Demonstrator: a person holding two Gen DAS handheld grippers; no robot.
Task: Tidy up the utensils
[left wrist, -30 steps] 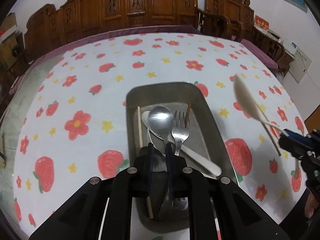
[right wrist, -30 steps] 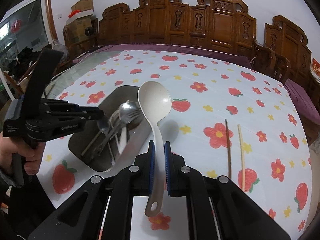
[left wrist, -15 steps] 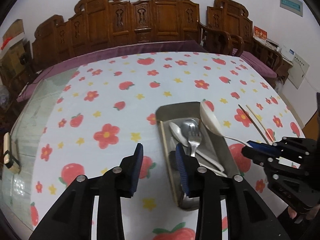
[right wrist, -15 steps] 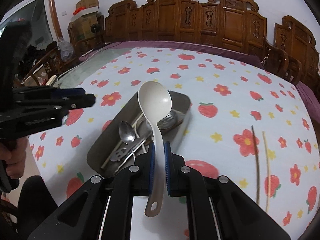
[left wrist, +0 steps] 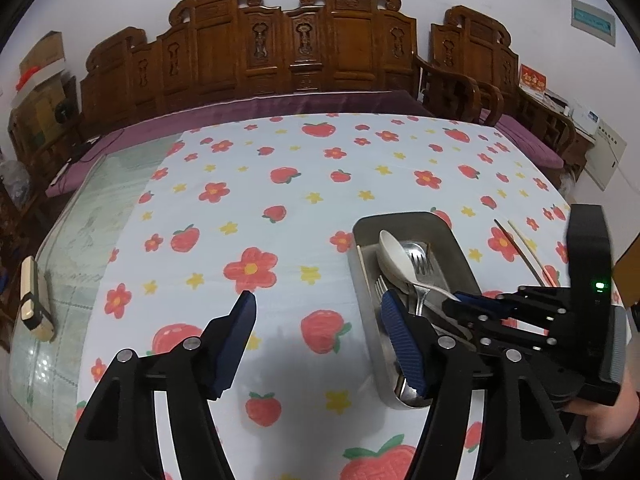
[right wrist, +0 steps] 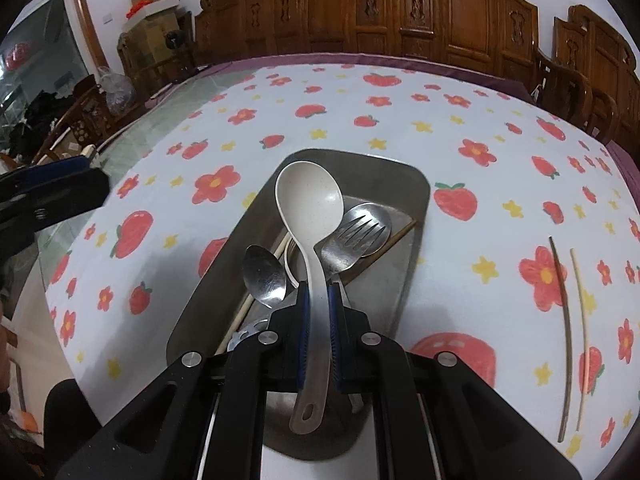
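Observation:
A metal tray (right wrist: 224, 264) on the strawberry tablecloth holds a metal spoon (right wrist: 264, 276), a fork (right wrist: 352, 236), another fork and chopsticks. My right gripper (right wrist: 318, 292) is shut on the handle of a white ladle (right wrist: 310, 204), whose bowl hangs over the tray's far half. In the left wrist view the ladle (left wrist: 394, 256) lies low over the utensils in the tray (left wrist: 400, 218), with the right gripper (left wrist: 452, 300) behind it. My left gripper (left wrist: 318, 304) hovers just left of the tray, its jaws opening with nothing between them.
Two loose chopsticks (right wrist: 564, 312) lie on the cloth right of the tray. A small beige device (left wrist: 34, 300) rests on the bare glass at the table's left edge. Carved wooden chairs (left wrist: 304, 40) line the far side. A person's hand (left wrist: 608, 420) holds the right gripper.
My left gripper let go of the utensils in the tray, opened wide and drew back up and to the left. My right gripper carried the ladle over the tray and lowered it.

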